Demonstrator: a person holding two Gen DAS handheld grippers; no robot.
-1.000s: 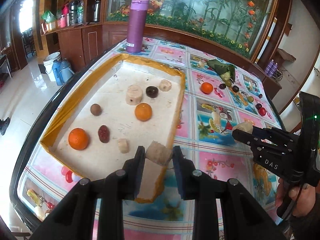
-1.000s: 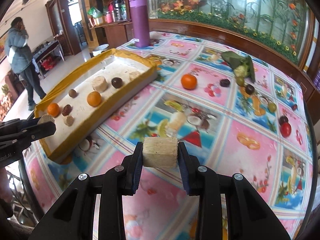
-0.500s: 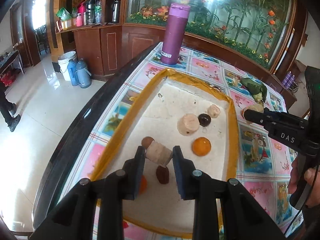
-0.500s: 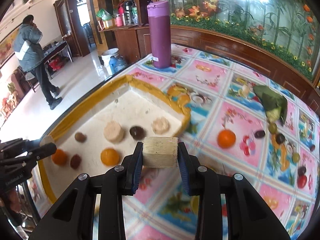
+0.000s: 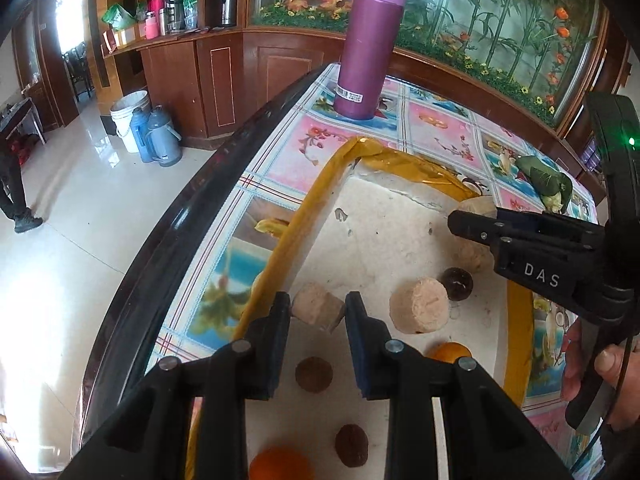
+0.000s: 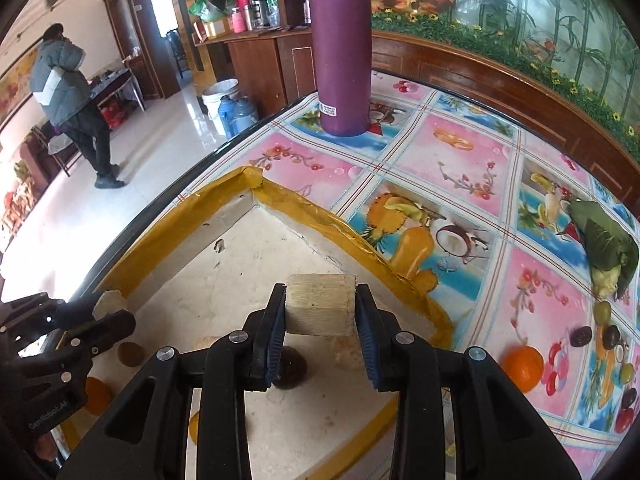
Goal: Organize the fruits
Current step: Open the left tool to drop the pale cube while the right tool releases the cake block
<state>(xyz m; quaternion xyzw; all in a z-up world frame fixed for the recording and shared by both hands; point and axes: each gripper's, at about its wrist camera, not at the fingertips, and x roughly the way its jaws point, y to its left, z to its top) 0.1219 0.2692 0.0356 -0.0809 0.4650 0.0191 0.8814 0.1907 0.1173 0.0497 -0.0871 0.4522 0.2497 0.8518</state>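
Both claws pinching pale chunks over the tray point(image 5: 304, 216) — left claw point(image 5: 318, 312), right claw point(image 6: 320, 312) — risking crowding, bumping on release.

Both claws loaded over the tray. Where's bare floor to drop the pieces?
Free: tray far corner, toward the purple bottle. Crowded: near half, around the round beige chunk, dark fruit, brown fruits, oranges.

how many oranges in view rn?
3 oranges. Two in the tray: one partly behind the left tool, one at the near end. One on the tablecloth. More may be hidden.
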